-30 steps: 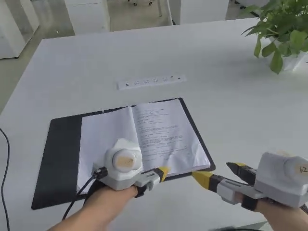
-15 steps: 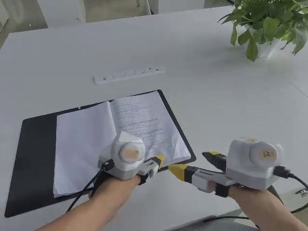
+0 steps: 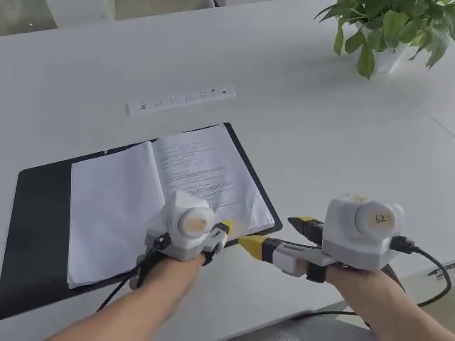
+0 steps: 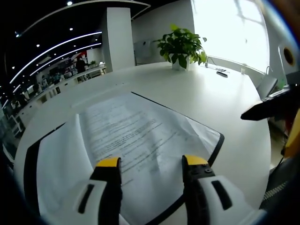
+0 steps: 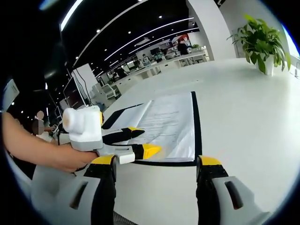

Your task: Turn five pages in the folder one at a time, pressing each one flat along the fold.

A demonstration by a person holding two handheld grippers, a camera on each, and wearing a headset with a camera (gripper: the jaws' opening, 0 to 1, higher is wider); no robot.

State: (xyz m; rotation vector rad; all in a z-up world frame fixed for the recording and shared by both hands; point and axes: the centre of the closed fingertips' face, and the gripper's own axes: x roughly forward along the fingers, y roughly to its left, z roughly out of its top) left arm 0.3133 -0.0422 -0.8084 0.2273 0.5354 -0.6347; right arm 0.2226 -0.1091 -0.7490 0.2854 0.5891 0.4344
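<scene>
The black folder (image 3: 32, 213) lies open on the white table (image 3: 341, 128), close in front of the person. A blank white sheet (image 3: 106, 206) lies on its left half and a printed white page (image 3: 202, 170) on its right. The left gripper (image 4: 152, 161) sits over the near edge of the printed page. Its yellow-tipped jaws are set moderately apart with nothing between them. Whether they touch the paper is hard to tell from here. The right gripper (image 3: 274, 234) hovers over the bare table just beside the folder's near right corner, its jaws wide and empty.

This looks like the start of a page turn, with no sheet lifted. How many pages are already turned cannot be read from the stack. The next move calls for nipping a single leaf at that free corner, carrying it leftwards, then pressing it down along the fold.
</scene>
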